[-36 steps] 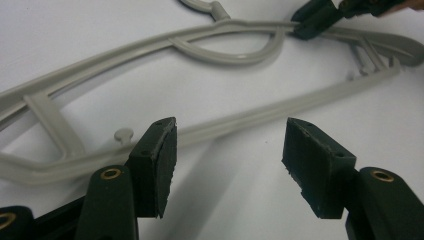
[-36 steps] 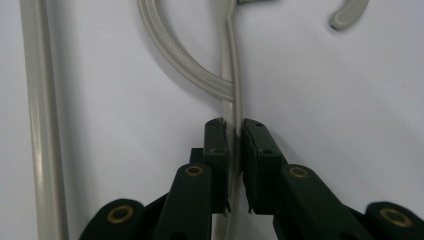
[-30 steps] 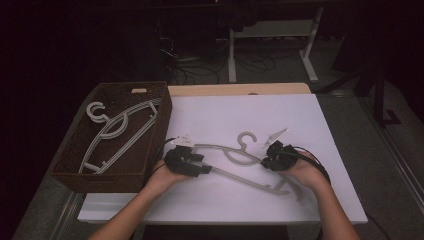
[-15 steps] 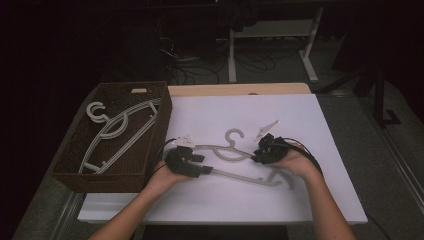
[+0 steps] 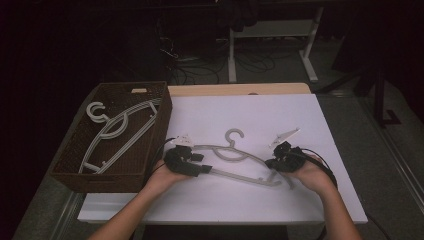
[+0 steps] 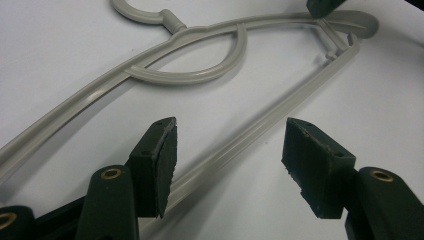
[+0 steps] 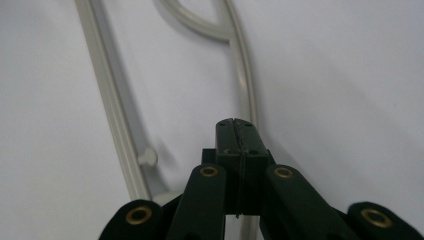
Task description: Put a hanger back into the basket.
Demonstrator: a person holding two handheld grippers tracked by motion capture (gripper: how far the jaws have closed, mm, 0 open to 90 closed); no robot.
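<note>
Two claws on hanger [image 5: 235,162]: left [image 6: 227,165] apart, right [image 7: 235,127] together; basket [image 5: 67,172] w/ hangers beside.

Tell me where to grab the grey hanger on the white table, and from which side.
Grip the hanger on its straight bottom bar, coming down from above. It lies flat, and the bar is thin, even and already runs between the open left tongs.

Dark room, white-legged desk frame [image 5: 272,45] behind

Overhead plus two close tongs-mounted views
</note>
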